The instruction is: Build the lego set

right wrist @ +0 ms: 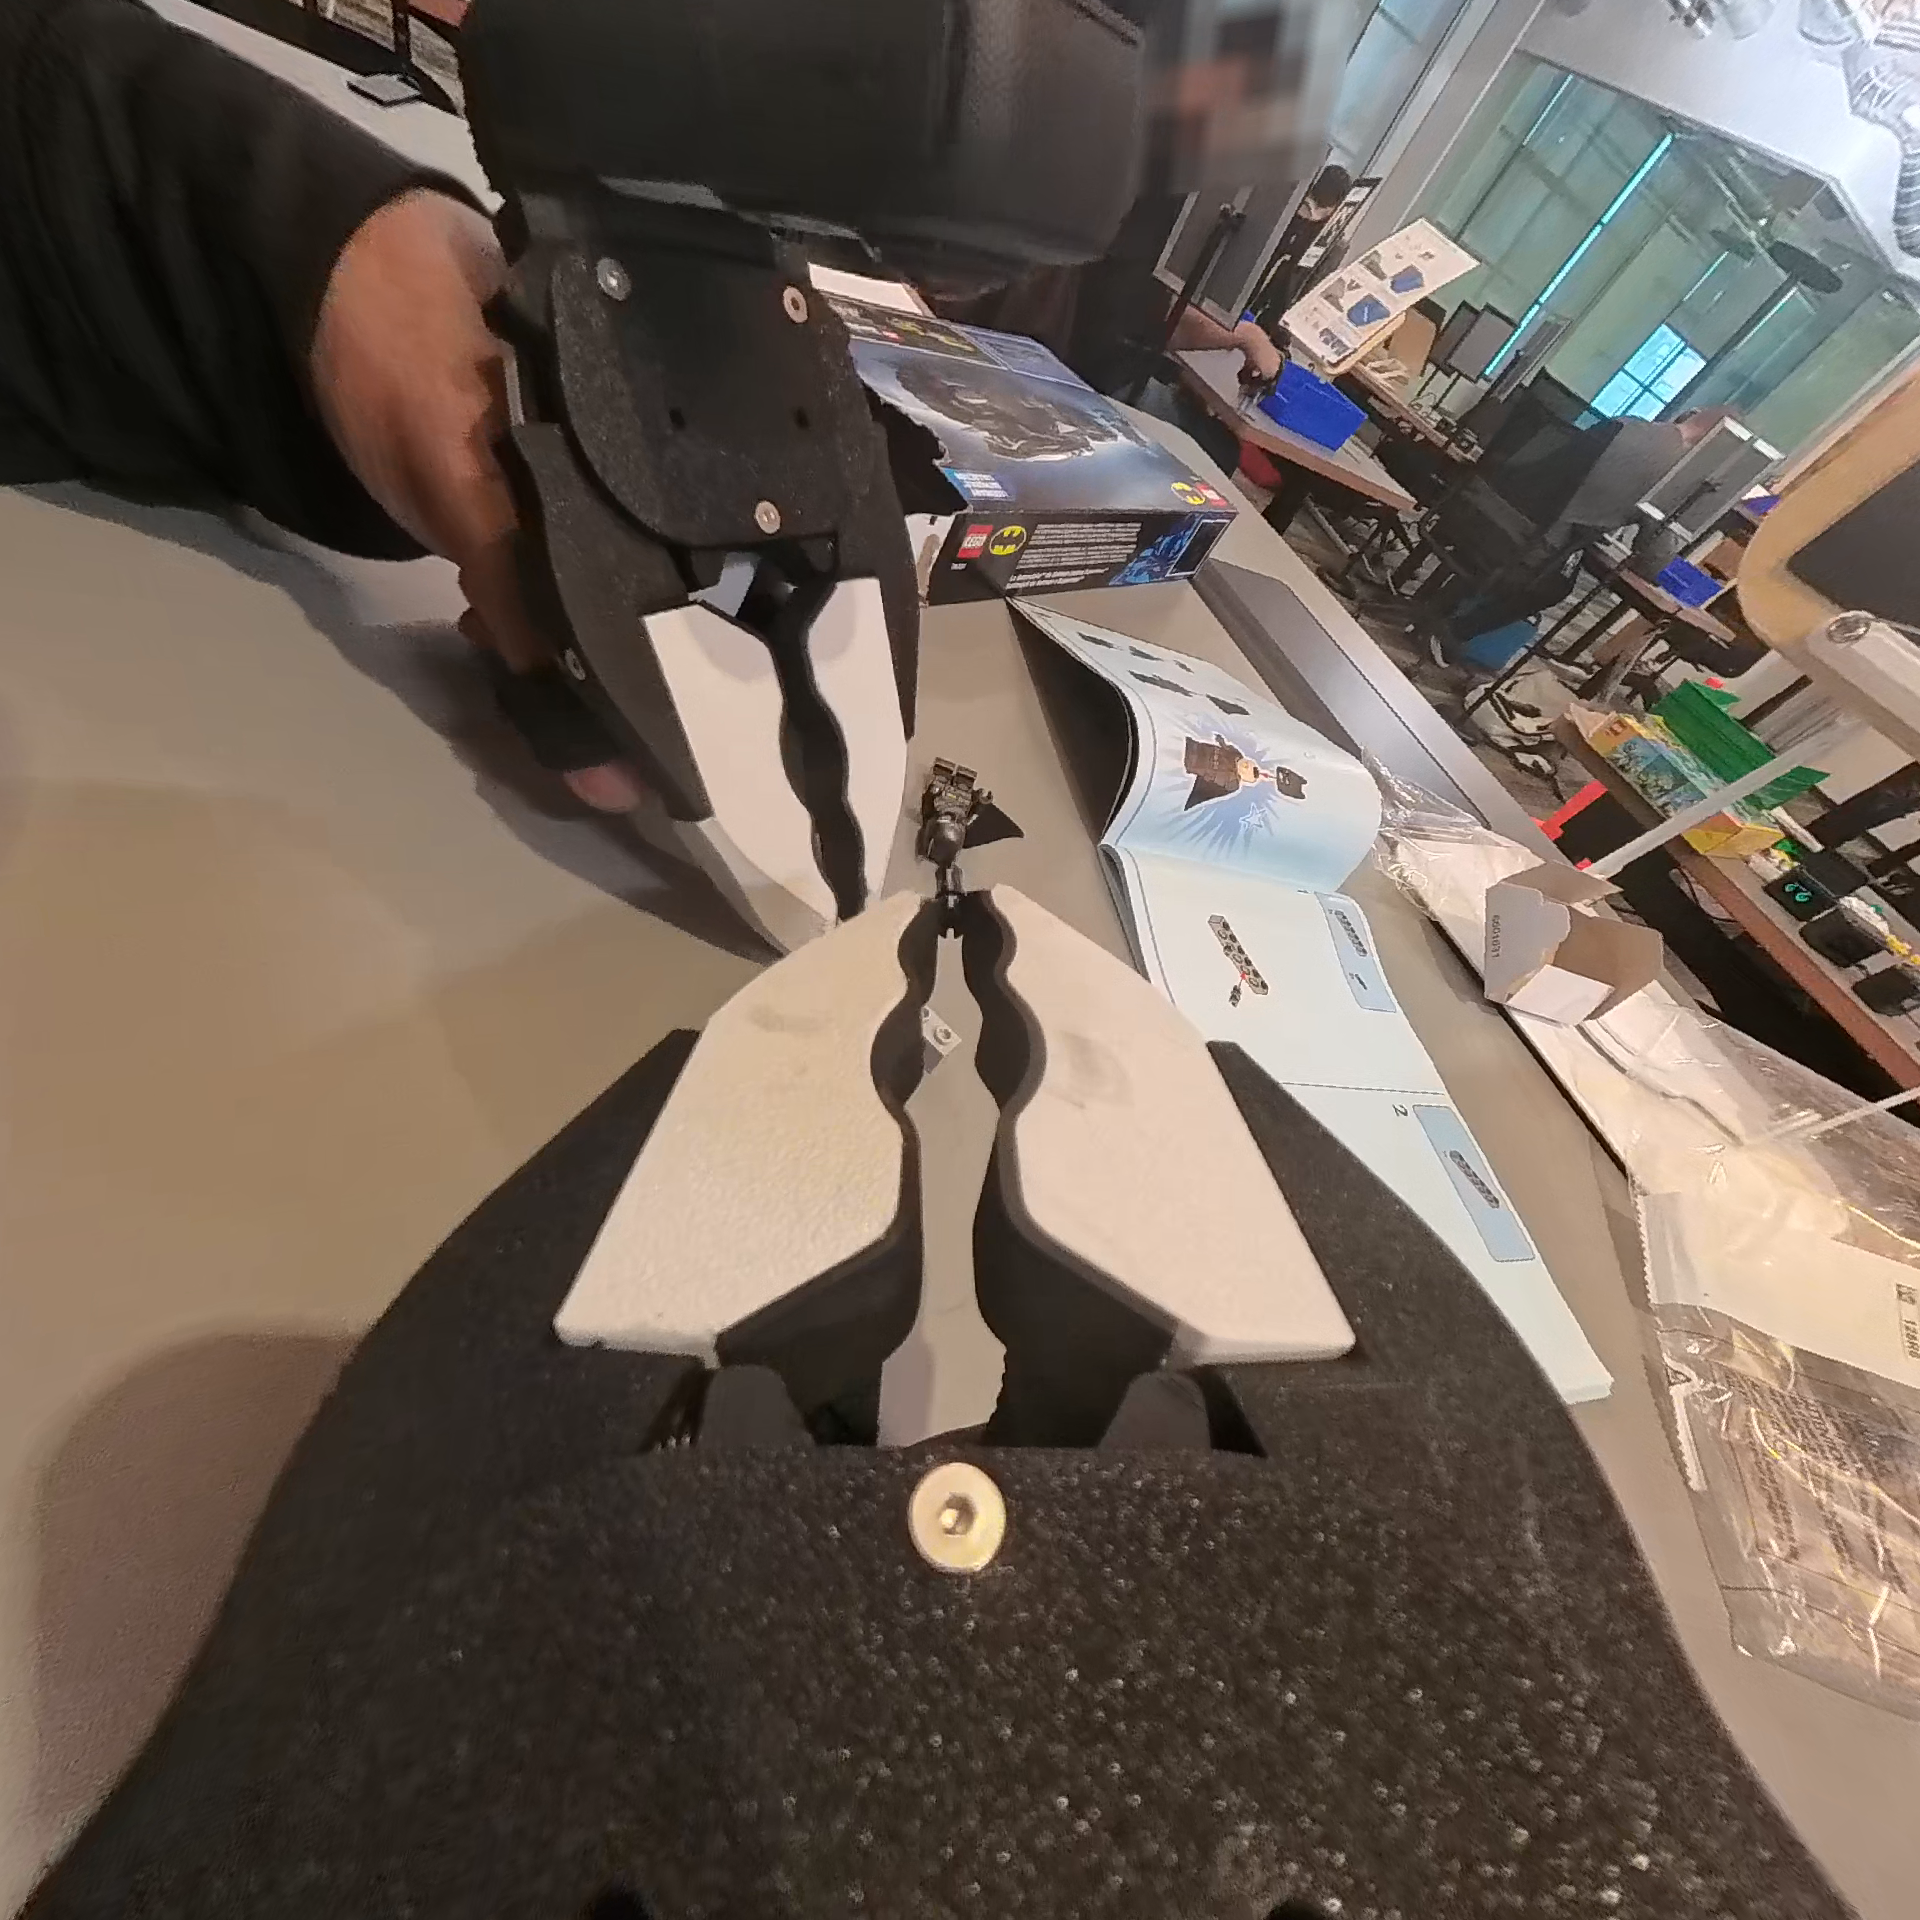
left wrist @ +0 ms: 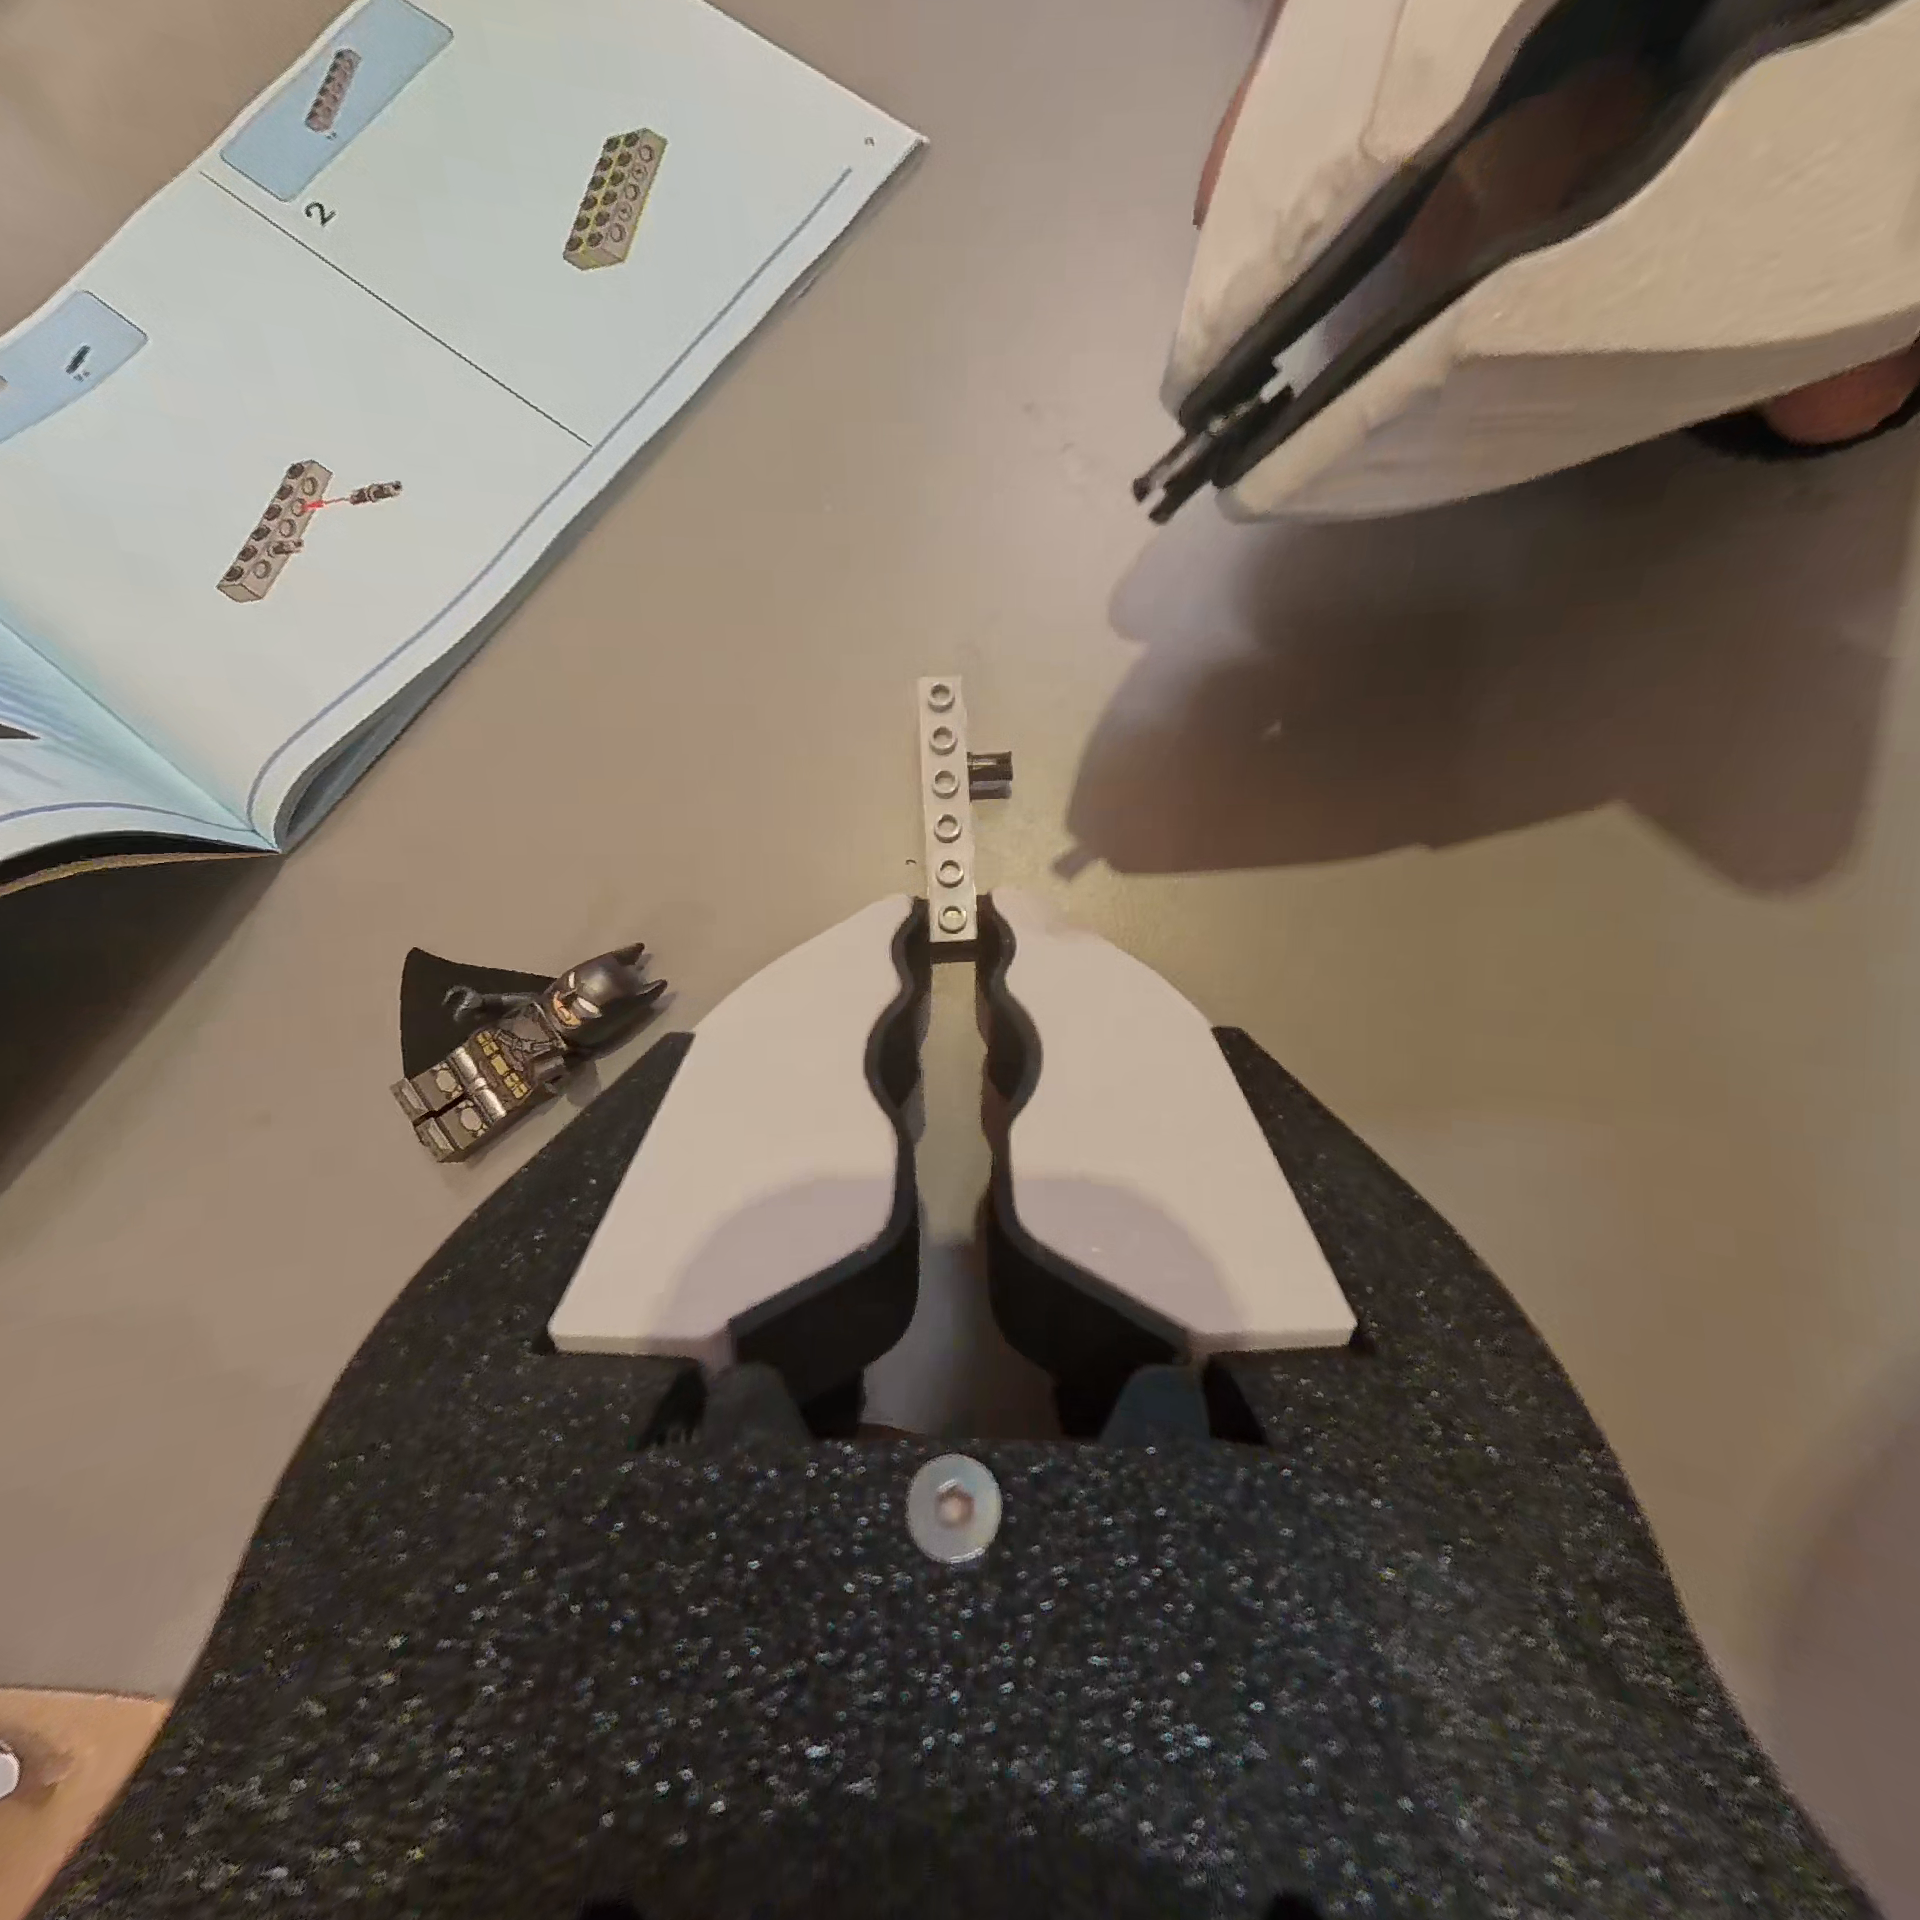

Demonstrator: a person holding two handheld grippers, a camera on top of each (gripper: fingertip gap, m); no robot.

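Observation:
In the left wrist view my left gripper is shut on the near end of a light grey studded beam that lies on the grey table. A black pin sticks out of the beam's right side. My right gripper hovers at the upper right, shut on a second black pin. In the right wrist view my right gripper pinches that pin at its tips. The beam's end shows through the gap below. The left gripper stands just left of it.
A dark caped minifigure lies left of my left gripper and also shows in the right wrist view. An open instruction booklet lies at the far left. A dark set box, a small cardboard carton and plastic bags are at the right. The tips of one gripper are about 8 cm away from the tips of the other. To reach the dark caped minifigure in a straight line is about 7 cm for my left fingers, about 12 cm for my right.

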